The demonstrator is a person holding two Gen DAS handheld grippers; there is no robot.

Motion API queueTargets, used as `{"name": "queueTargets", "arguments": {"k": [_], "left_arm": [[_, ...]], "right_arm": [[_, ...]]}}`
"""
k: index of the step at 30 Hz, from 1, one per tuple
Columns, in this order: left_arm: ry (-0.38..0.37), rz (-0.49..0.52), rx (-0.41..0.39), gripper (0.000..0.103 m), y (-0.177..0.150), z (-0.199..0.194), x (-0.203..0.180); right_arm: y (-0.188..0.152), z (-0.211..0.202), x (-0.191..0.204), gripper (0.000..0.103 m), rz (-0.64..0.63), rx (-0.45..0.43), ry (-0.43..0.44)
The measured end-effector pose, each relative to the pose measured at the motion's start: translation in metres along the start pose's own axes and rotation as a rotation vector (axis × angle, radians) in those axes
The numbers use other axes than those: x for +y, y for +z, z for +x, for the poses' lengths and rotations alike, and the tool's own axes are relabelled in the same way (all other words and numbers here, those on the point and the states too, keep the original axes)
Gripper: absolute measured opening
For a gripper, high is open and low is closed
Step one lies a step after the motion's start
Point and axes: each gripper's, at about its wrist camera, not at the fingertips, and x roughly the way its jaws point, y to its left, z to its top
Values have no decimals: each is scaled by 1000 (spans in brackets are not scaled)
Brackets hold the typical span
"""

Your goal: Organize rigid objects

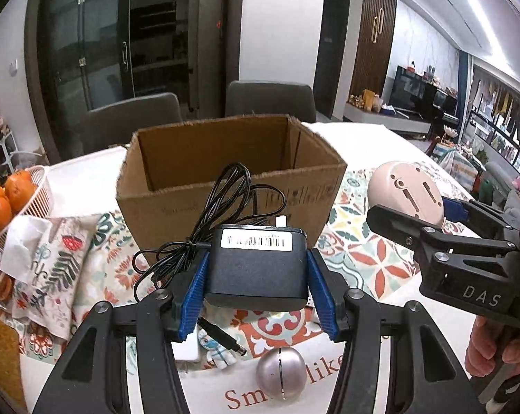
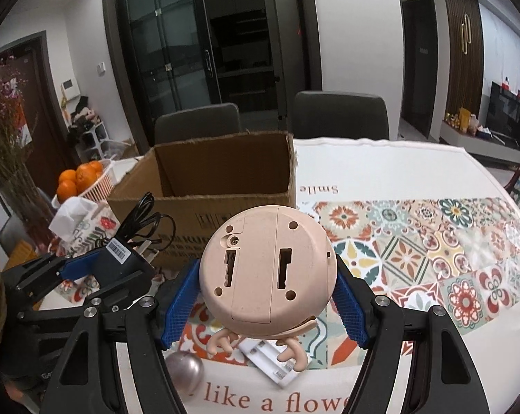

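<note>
Tabletop [image 2: 415, 169]: white cloth with patterned tile print, carrying all items below.

Cardboard box [image 1: 225, 186]: open-topped, apparently empty as far as visible, standing ahead of both claws and below their level; long axis across the view. Nearer the left claw, lying almost straight ahead of it; up and to the left of the right claw. Judged destination for both held items.

Round beige toy [image 2: 268, 269]: gripped in the right claw [image 2: 267, 296], blue pads pressed on its two sides, flat slotted underside facing the camera, small limbs hanging below. Lifted clear of the tabletop, short of the box front wall.

Black power adapter [image 1: 260, 262]: clamped in the left claw [image 1: 258, 283], pads on its short sides, long axis across the jaws, barcode label up, plug end toward the box. Black cable [image 1: 222, 214] looped ahead, overlapping the box rim in view; snag risk judged likely on lowering.

Silver ball [image 1: 280, 372]: on the tabletop, below the left claw.

White battery holder [image 2: 277, 362]: on the tabletop, beneath the toy.
</note>
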Motion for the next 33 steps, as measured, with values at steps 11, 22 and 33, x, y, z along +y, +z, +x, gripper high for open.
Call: {"name": "queueTargets", "arguments": {"k": [11,22,33], "left_arm": [[33,-12,-66,54,26,-16,8],[56,3,-101,54,56,-20,14],[86,26,-105,54,85,-11,18]], "right_arm": [[21,-9,3,73,21,-57,5],[50,-11,12,73,6,-98,-3],[79,1,13,73,-6,-97,-7]]}}
